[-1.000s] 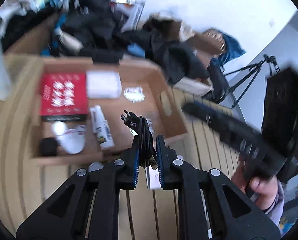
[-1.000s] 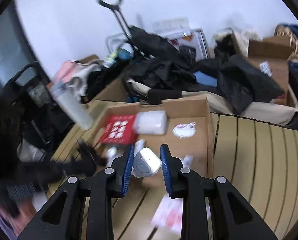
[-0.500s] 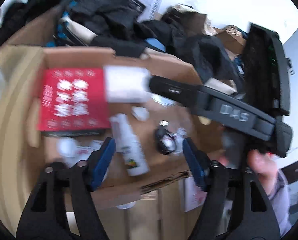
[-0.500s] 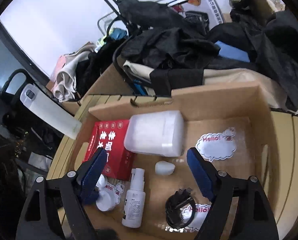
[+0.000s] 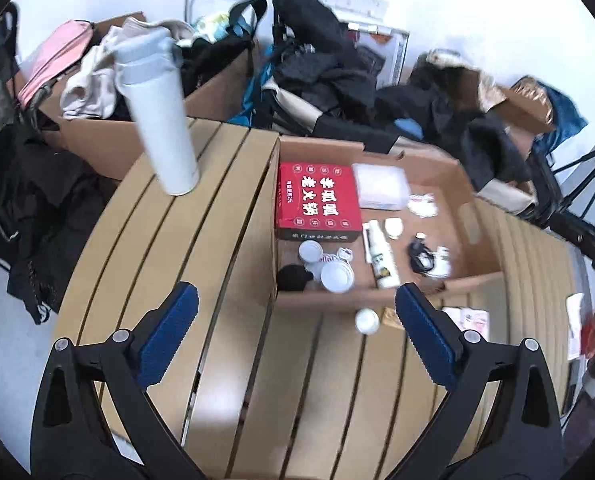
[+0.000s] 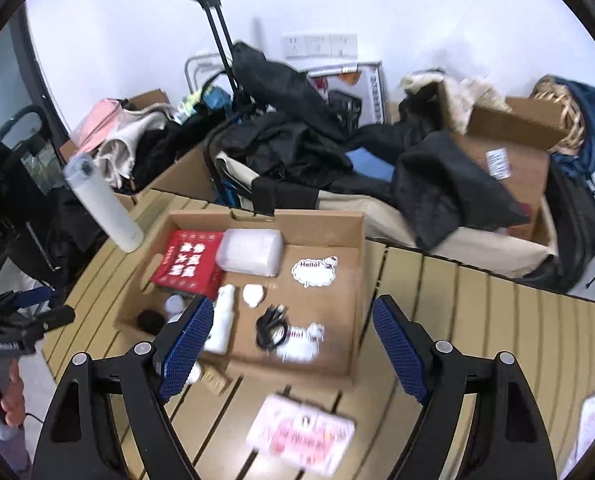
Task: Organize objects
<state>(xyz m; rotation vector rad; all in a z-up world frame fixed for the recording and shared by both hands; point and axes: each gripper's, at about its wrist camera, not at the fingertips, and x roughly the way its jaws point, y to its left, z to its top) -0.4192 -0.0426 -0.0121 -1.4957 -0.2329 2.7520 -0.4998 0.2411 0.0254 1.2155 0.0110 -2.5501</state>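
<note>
The slatted wooden counter (image 5: pixel 225 380) carries an open cardboard box (image 6: pixel 329 236), and that box already holds most of what seems to have been sorted. Biggest inside is the red carton (image 6: pixel 187 264) at the far left, with a frosted white container (image 6: pixel 251 251) touching its right edge. Nearer the front lie a white spray bottle (image 6: pixel 220 324), a speech-bubble sticker (image 6: pixel 313 272) on the bare floor of the box, a coiled black cable (image 6: pixel 271 326) beside a small white-and-pink item (image 6: pixel 299 344) too blurred to name, a small white oval piece (image 6: pixel 253 294), and some round white lids (image 5: pixel 335 276) with a dark round thing (image 5: pixel 293 278) in the left front corner.

Left to do, by my reading: a tall white flask (image 5: pixel 157 120) stands upright on the counter, well apart from the box on its left; a pink printed packet (image 6: pixel 301 434) lies on the slats in front of the box; a small white round piece (image 5: pixel 367 320) sits just outside the front wall, next to a small tan item.

The left claw (image 5: pixel 293 332) is opening, nearly full spread, nothing between its blue pads. The right claw (image 6: pixel 289 350) stands spread wide and empty above the box's front edge. So the job looks well advanced, not finished
</note>
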